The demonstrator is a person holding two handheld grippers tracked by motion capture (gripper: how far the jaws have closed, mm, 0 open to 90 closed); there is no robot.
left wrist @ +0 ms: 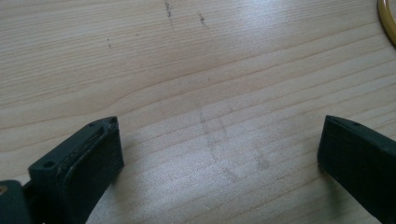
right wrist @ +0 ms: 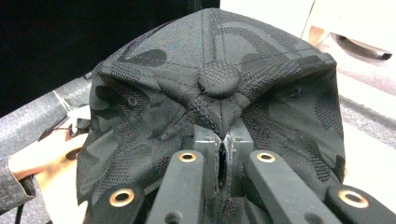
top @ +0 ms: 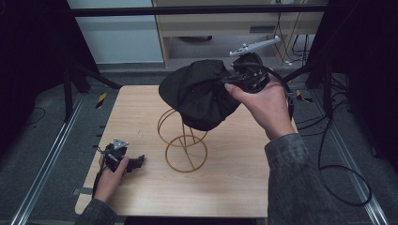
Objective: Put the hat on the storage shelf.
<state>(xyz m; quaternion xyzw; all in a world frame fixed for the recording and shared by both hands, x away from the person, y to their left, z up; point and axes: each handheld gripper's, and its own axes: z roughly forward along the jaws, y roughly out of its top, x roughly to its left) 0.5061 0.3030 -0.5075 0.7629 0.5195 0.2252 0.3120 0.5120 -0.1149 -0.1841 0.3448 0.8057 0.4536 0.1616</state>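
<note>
The table (top: 234, 187) carries a wire stand (top: 184, 140) of yellow hoops, upright near its middle, and every place here is reckoned from that stand. The black cap (top: 202, 93) is held in the air just above the stand's top hoop and a little to the right of it, its dome turned up and left and its open underside down toward the hoop; whether cloth and wire touch cannot be told. The right gripper (top: 239, 77) is clenched on the cap's cloth close below the crown button (right wrist: 218, 79), from the cap's right. By judgement, the coming move turns on bringing the cap's hollow squarely over the stand's upright axis. The left gripper (top: 133, 164) rests released, jaws wide, on the table well to the stand's left, so the right hand is the nearer.
</note>
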